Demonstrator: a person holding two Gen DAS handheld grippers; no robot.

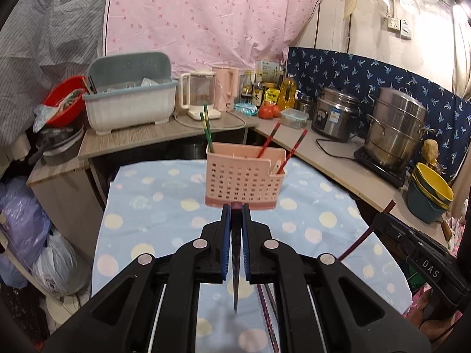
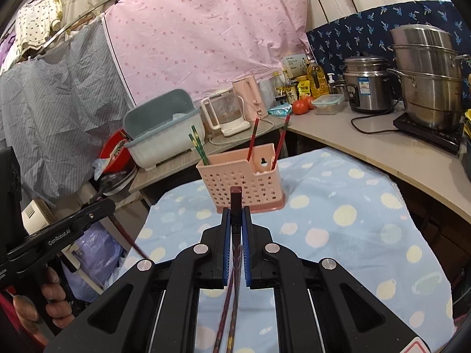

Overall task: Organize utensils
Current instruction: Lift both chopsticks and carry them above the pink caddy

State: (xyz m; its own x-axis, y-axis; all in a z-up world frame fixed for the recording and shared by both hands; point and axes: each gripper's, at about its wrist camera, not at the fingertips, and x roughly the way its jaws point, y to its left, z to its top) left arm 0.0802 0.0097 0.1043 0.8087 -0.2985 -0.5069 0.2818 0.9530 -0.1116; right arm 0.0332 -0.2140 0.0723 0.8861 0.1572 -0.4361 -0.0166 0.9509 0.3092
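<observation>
While both hands hold their tools above the surface, each pair of tongs is clamped on a dark chopstick.

Left tongs: blue pads pressed together on a dark chopstick; its blunt end shows at the tips, its thin end points back under the tool.

Right tongs: pads closed on another dark chopstick; the square maroon end sticks out past the tips. Two thin shafts run back beneath the tool; cannot tell whether both are gripped.

Blue cloth with pale dots covers the surface. Further on, near its far edge, stands the pink utensil basket, upright. Green chopsticks lean in its left compartment, red chopsticks in its right.

Beyond, well apart: a grey dish bin, a blender jug, steel pots, pink curtain behind.
</observation>
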